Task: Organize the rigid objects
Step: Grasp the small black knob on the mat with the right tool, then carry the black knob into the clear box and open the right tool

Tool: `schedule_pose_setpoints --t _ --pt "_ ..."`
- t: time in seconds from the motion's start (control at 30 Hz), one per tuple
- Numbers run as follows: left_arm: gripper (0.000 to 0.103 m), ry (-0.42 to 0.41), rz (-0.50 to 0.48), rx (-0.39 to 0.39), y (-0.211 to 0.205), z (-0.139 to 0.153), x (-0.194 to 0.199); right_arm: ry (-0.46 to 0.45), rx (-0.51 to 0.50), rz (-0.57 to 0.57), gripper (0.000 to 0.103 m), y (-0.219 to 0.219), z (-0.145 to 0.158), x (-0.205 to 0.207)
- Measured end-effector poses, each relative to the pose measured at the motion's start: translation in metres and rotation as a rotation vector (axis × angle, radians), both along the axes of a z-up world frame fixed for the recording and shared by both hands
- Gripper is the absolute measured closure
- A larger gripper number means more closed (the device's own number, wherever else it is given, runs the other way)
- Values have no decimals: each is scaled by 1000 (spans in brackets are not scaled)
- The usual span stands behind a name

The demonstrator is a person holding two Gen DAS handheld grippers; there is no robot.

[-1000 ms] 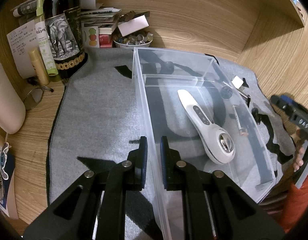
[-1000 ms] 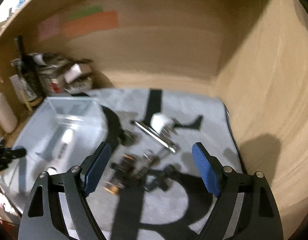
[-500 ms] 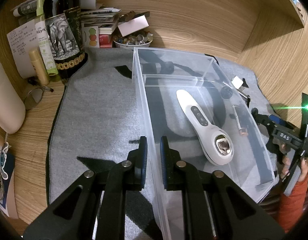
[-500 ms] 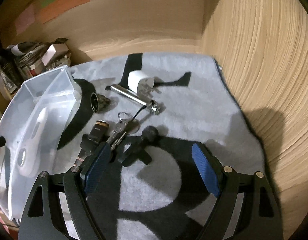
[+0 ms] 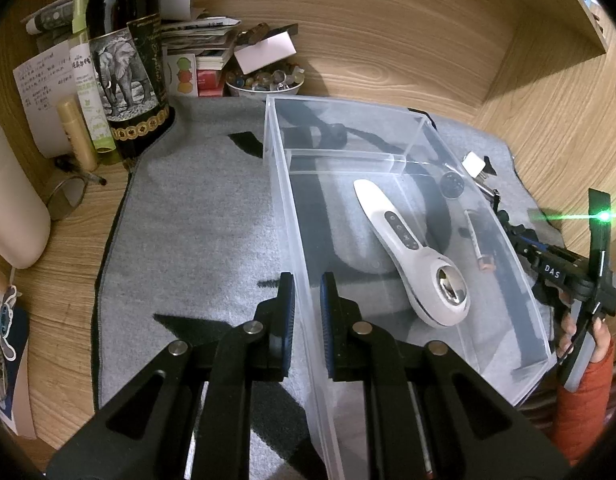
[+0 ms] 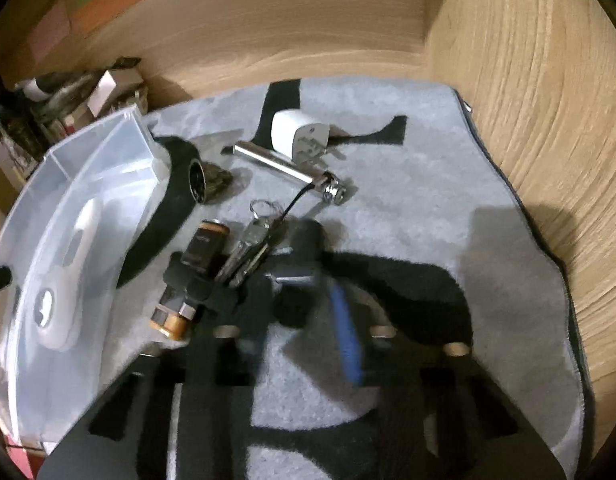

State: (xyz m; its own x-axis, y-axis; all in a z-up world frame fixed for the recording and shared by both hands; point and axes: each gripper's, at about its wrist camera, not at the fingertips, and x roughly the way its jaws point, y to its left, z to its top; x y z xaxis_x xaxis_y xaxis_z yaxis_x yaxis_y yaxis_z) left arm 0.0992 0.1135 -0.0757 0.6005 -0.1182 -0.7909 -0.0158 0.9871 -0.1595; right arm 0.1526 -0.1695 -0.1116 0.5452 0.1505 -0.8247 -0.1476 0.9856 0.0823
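Note:
My left gripper (image 5: pixel 307 300) is shut on the near left wall of the clear plastic bin (image 5: pixel 292 216). A white handheld device (image 5: pixel 412 248) lies inside the bin. My right gripper (image 6: pixel 304 304) is blurred and its fingers stand close together around a small black object (image 6: pixel 304 240) on the grey mat; whether they grip it I cannot tell. Next to it lie a bunch of keys (image 6: pixel 248 252), a black and gold tube (image 6: pixel 188 280), a silver cylinder (image 6: pixel 284 168), a white plug adapter (image 6: pixel 298 136) and a dark round piece (image 6: pixel 206 182).
A grey mat (image 5: pixel 196 220) covers the wooden desk. At the back left stand a dark bottle (image 5: pixel 124 60), small tubes, papers and a bowl of beads (image 5: pixel 264 82). Wooden walls close the back and right. The right gripper shows in the left wrist view (image 5: pixel 564 272).
The right gripper has dropped towards the cluster of small objects and its fingers have closed from wide open to narrow. The left gripper and the bin have not moved.

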Motion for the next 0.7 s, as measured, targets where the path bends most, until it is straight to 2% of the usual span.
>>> schedule_pose_setpoints --t 0.27,0.7 --pt "91 -1 0 -3 -1 0 1 -44 -13 4 90 4 8 -5" --pt "91 -4 -1 -6 -2 -1 1 -205 27 67 90 26 65 -15"
